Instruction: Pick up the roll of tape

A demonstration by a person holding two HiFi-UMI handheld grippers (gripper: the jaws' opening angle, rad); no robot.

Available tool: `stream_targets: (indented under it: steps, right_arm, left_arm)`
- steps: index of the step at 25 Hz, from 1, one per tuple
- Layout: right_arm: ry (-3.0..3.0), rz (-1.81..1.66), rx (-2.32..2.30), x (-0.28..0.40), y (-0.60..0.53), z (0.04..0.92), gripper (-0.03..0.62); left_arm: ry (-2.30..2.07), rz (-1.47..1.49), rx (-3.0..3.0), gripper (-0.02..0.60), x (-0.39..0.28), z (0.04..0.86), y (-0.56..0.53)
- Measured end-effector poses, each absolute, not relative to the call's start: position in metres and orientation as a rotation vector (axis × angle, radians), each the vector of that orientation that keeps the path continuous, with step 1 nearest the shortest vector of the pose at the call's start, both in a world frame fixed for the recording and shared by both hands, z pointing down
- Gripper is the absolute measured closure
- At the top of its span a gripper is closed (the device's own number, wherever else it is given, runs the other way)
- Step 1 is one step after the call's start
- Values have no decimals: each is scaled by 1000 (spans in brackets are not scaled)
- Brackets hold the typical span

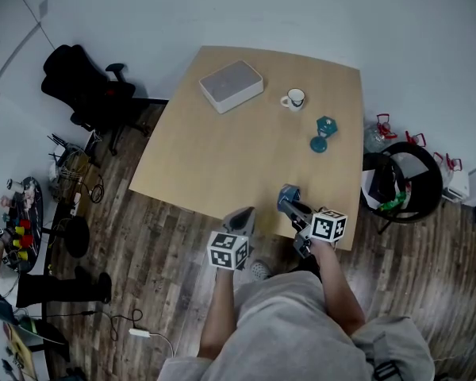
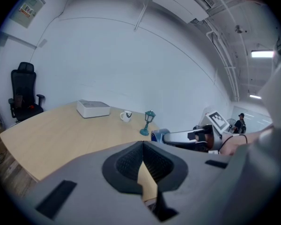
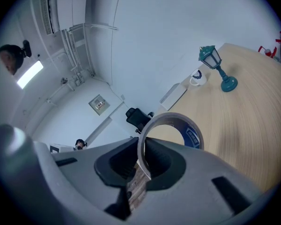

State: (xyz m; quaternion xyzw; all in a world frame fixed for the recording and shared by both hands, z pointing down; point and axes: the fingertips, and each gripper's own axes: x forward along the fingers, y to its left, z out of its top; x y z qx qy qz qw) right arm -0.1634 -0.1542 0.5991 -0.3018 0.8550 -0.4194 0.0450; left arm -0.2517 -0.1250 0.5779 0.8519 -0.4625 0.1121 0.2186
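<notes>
- Roll of tape (image 3: 175, 118): a brownish ring with blue print inside the core. One wall is pinched between the jaws of the right tool (image 3: 141, 153), and the rest of the ring juts out past the tips.
- Right tool: closed on the ring's wall, one jaw inside the core and one outside. The hold is narrow and sits at the ring's edge rather than across its body.
- Beneath and ahead of the right tool's tips runs the pale wooden desk (image 1: 222, 157). The roll hangs by the desk's near edge. It looks clear of the surface, though no view shows the gap plainly.
- Left tool (image 2: 143, 161): off to the right tool's left, well apart from the roll. Its jaw tips are together with nothing between them, and it seems idle.
- Farther ahead of both tools stand a small teal lantern (image 3: 218, 67), a white mug (image 1: 293, 99) and a flat white box (image 1: 231, 85), all well apart from the roll.
- Step in hand, as I judge it: the grasp is made and the lift is under way or just finished.
- Next move calls for a steady squeeze and a level wrist. A thin wall held near its edge could let the ring pivot or slip if it is swung. Raising it straight up from the desk edge looks safest, and nothing stands near enough to snag.
</notes>
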Motion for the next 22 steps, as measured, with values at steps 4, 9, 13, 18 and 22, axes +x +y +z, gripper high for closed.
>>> stream_targets:
  steps: [4, 9, 13, 18, 22]
  right_arm:
    - [2636, -1264, -910, -167, -153, 595, 551]
    - [2635, -1237, -891, -168, -154, 590, 551]
    - [2634, -1229, -912, -167, -154, 588, 551]
    - [2641, -1225, -894, -169, -153, 585, 551]
    - [2649, -1217, -885, -169, -154, 584, 551]
  left_arm:
    - [-1291, 316, 2353, 575, -255, 578, -126]
    - [-1298, 306, 2350, 575, -256, 577, -127]
    - [-1288, 312, 2353, 575, -255, 576, -127]
    - [-1286, 312, 2353, 575, -256, 575, -127]
    - [-1284, 311, 2356, 575, -254, 575, -128]
